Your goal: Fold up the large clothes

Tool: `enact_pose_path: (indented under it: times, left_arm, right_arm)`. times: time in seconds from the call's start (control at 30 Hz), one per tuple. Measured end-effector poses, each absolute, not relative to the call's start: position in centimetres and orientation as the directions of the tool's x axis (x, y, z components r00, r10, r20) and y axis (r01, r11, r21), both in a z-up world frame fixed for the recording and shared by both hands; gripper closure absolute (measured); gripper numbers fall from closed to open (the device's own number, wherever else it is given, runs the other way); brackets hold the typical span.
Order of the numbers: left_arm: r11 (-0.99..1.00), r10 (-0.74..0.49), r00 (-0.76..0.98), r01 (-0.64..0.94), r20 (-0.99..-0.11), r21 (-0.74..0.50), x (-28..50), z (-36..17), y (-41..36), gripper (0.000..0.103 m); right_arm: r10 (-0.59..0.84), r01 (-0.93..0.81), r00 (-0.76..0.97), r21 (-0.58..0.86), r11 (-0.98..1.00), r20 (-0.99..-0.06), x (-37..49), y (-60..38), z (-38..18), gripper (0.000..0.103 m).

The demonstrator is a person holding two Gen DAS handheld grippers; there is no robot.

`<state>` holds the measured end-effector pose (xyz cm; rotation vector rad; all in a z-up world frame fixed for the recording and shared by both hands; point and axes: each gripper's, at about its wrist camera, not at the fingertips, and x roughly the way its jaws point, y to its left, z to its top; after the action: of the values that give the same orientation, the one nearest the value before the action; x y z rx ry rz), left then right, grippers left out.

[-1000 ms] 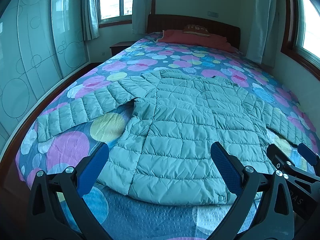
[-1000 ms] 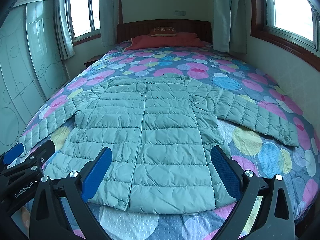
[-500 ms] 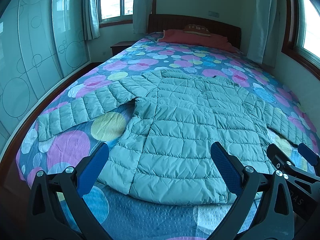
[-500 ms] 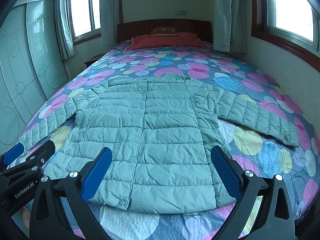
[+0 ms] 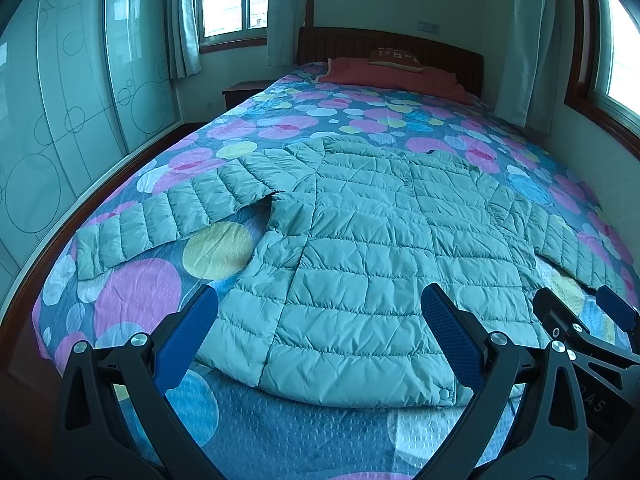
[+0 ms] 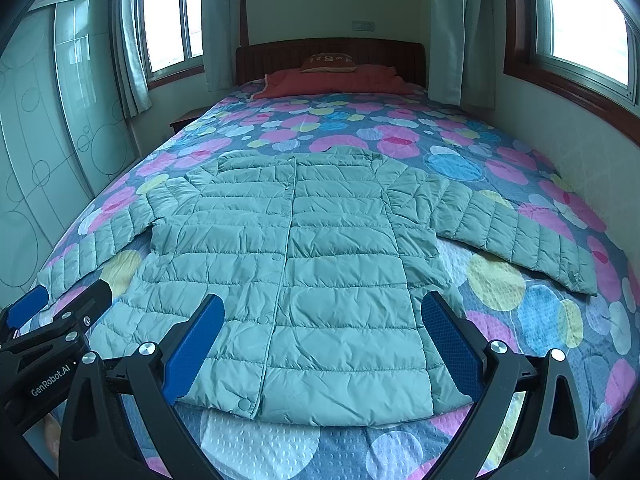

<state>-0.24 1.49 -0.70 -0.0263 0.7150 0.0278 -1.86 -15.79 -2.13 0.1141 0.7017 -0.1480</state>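
Observation:
A pale green quilted puffer jacket (image 5: 368,248) lies flat on the bed, front up, both sleeves spread out to the sides; it also shows in the right wrist view (image 6: 296,264). My left gripper (image 5: 318,332) is open and empty, held above the jacket's hem near its left side. My right gripper (image 6: 320,340) is open and empty, held above the hem at the middle. The right gripper shows at the right edge of the left wrist view (image 5: 580,320), and the left gripper at the left edge of the right wrist view (image 6: 60,312).
The bed (image 5: 248,420) has a cover with coloured circles. A red blanket (image 6: 340,80) and a pillow lie at the wooden headboard (image 6: 328,50). Glass wardrobe doors (image 5: 60,120) stand on the left, a wall (image 6: 560,128) with windows on the right, a nightstand (image 5: 242,92) by the headboard.
Both grippers have barely shifted; the jacket lies as before.

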Motion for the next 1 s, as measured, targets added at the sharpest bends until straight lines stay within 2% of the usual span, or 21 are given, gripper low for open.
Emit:
enact_pose_path:
  times: [1.0]
  left_arm:
    - [0.999, 0.017, 0.751, -0.035, -0.661, -0.015, -0.44, -0.95, 1.72, 0.002]
  right_arm:
    - [-0.097, 0.170, 0.751, 0.049, 0.984, -0.653, -1.92, -15.04, -2.52, 0.005]
